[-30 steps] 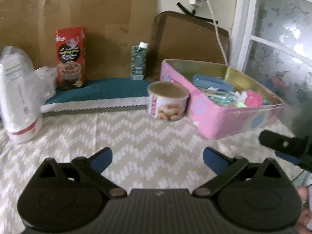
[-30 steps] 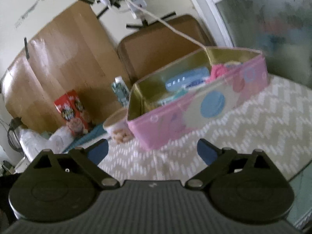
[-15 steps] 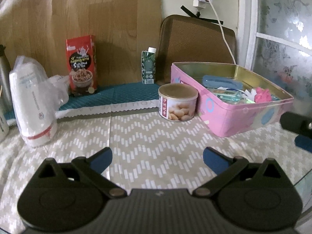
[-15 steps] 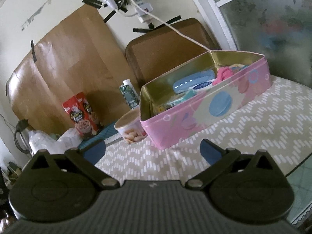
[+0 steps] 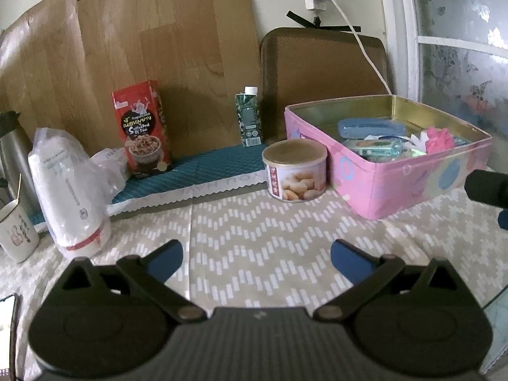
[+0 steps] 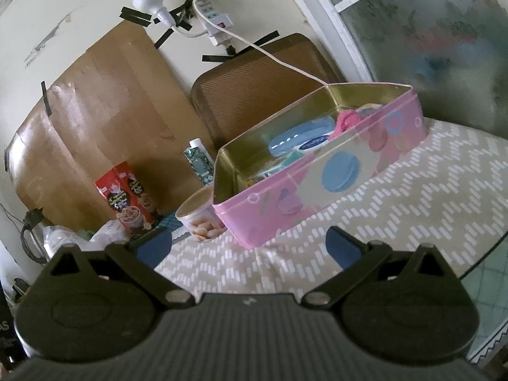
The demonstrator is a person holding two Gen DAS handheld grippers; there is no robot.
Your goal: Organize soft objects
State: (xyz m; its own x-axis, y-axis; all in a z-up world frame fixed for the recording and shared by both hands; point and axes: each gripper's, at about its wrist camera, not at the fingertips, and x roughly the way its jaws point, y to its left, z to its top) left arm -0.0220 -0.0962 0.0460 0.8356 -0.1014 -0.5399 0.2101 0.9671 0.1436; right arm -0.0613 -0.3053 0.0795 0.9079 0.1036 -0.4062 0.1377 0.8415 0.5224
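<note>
Grippers, left (image 5: 256, 258) and right (image 6: 249, 245), empty, spread; tin (image 5: 397, 184) ahead.

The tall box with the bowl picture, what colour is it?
Red snack box, clearest in the left wrist view.

A glossy pink metal tin (image 5: 381, 187) with a shiny gold inside sits on a matt woven zigzag-patterned cloth (image 5: 270, 247), against wood-grain board (image 5: 143, 41).
</note>
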